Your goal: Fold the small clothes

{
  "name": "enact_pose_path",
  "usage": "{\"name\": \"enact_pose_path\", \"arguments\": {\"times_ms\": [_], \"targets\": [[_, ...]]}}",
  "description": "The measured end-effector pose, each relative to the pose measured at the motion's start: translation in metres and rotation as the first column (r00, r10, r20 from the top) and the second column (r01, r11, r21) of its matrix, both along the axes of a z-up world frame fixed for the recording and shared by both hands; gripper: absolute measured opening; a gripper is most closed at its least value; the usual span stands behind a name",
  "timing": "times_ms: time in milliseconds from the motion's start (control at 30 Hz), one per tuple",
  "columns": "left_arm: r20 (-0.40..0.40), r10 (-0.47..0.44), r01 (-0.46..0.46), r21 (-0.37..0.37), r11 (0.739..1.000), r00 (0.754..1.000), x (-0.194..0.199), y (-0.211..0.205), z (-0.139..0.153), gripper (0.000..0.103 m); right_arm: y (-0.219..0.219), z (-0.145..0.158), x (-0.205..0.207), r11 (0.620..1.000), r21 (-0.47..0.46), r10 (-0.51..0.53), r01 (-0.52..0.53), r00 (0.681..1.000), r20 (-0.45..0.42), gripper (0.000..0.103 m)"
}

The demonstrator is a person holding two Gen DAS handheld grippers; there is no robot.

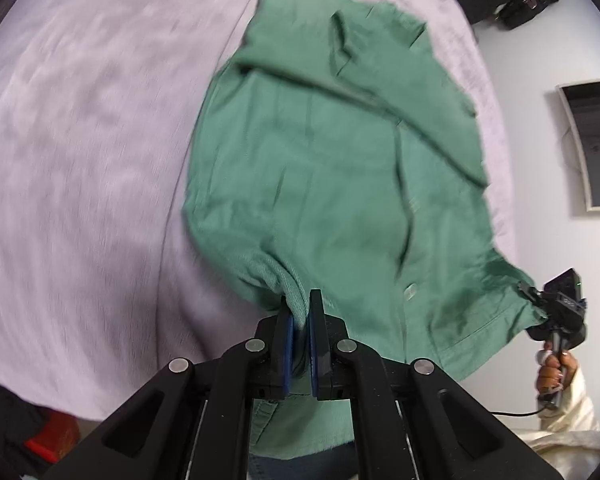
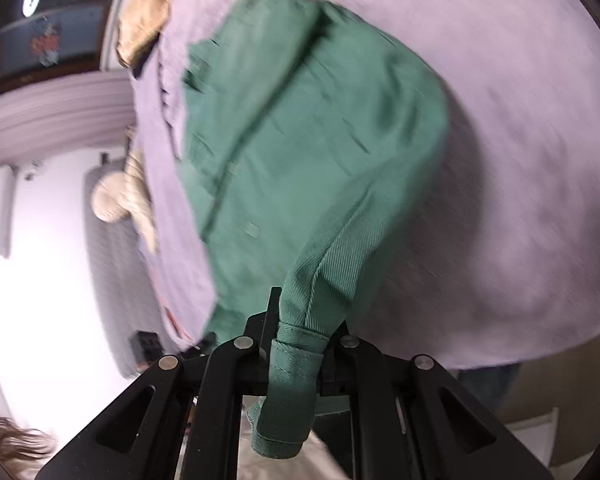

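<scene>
A green shirt is held stretched between both tools above a lilac bedspread, its far end lying on the bed. The left tool is clenched on one bunched hem corner, cloth pinched between its blue pads. Off to that tool's right, the right tool is seen gripping the opposite corner, a hand on its handle. In the right wrist view, the right tool is closed on a rolled fold of the shirt, which drapes over its fingers. Ahead of it, a buttoned placket runs away. Both views are motion-blurred.
</scene>
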State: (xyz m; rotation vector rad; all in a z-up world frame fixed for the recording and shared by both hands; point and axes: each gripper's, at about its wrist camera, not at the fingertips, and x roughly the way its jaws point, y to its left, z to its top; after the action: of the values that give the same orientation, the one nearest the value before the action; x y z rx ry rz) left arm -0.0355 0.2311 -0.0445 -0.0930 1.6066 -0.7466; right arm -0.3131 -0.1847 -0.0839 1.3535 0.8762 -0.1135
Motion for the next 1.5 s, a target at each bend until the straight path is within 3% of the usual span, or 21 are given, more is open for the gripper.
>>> {"name": "enact_pose_path", "arguments": {"times_ms": [200,433,533,667,800,967,1000,1100,1167,1200,1233,1267,1300,1400,1500], "targets": [[0.017,-0.010,0.012,-0.141,0.990,1.000,0.092,-0.036,0.037,0.007,-0.015,0.050,0.047,0.993,0.011,-0.120,0.120,0.977,0.177,0.012],[0.101,0.046,-0.031,-0.152,0.988,0.994,0.187,-0.077,0.055,0.007,-0.063,0.088,0.114,0.982,0.036,-0.188,0.186,0.927,0.325,0.012],[0.144,0.106,-0.089,-0.121,0.989,0.984,0.220,-0.098,0.049,0.007,-0.098,0.086,0.144,0.978,0.056,-0.208,0.201,0.925,0.317,0.012],[0.196,0.165,-0.166,-0.015,0.986,0.967,0.252,-0.127,0.027,0.007,-0.146,0.069,0.185,0.980,0.070,-0.198,0.186,0.948,0.248,0.012],[0.258,0.135,-0.161,0.083,0.983,0.957,0.272,-0.158,-0.005,0.007,-0.189,0.035,0.230,0.977,0.092,-0.206,0.193,0.964,0.170,0.013],[0.230,0.139,-0.183,0.183,0.966,0.963,0.288,-0.173,-0.041,0.009,-0.215,-0.011,0.273,0.979,0.089,-0.189,0.184,0.980,0.055,0.016],[0.210,0.148,-0.189,0.190,0.964,0.967,0.292,-0.171,-0.045,0.016,-0.217,-0.017,0.274,0.976,0.099,-0.202,0.196,0.978,0.047,0.016],[0.215,0.161,-0.197,0.155,0.968,0.963,0.293,-0.161,-0.036,0.018,-0.223,-0.030,0.273,0.963,0.147,-0.234,0.227,0.972,0.032,0.020],[0.230,0.152,-0.187,0.141,0.972,0.961,0.290,-0.155,-0.025,0.041,-0.226,-0.030,0.272,0.962,0.161,-0.232,0.222,0.972,0.042,0.025],[0.278,0.146,-0.195,0.159,0.968,0.949,0.288,-0.152,-0.016,0.081,-0.226,-0.027,0.270,0.962,0.160,-0.231,0.221,0.972,0.048,0.034],[0.328,0.142,-0.207,0.174,0.963,0.934,0.287,-0.150,-0.006,0.103,-0.227,-0.022,0.268,0.963,0.151,-0.236,0.225,0.970,0.058,0.056],[0.387,0.140,-0.219,0.168,0.961,0.912,0.286,-0.145,0.008,0.102,-0.228,-0.017,0.267,0.964,0.143,-0.238,0.226,0.969,0.073,0.066],[0.401,0.137,-0.215,0.158,0.964,0.906,0.287,-0.142,0.016,0.102,-0.230,-0.008,0.265,0.966,0.125,-0.237,0.225,0.967,0.097,0.071],[0.429,0.138,-0.225,0.159,0.961,0.893,0.293,-0.134,0.031,0.102,-0.232,0.019,0.263,0.980,0.011,-0.197,0.197,0.974,0.111,0.071],[0.425,0.098,-0.195,0.191,0.962,0.900,0.293,-0.136,0.025,0.102,-0.224,0.042,0.268,0.984,-0.111,-0.129,0.141,0.986,0.106,0.071]]}}
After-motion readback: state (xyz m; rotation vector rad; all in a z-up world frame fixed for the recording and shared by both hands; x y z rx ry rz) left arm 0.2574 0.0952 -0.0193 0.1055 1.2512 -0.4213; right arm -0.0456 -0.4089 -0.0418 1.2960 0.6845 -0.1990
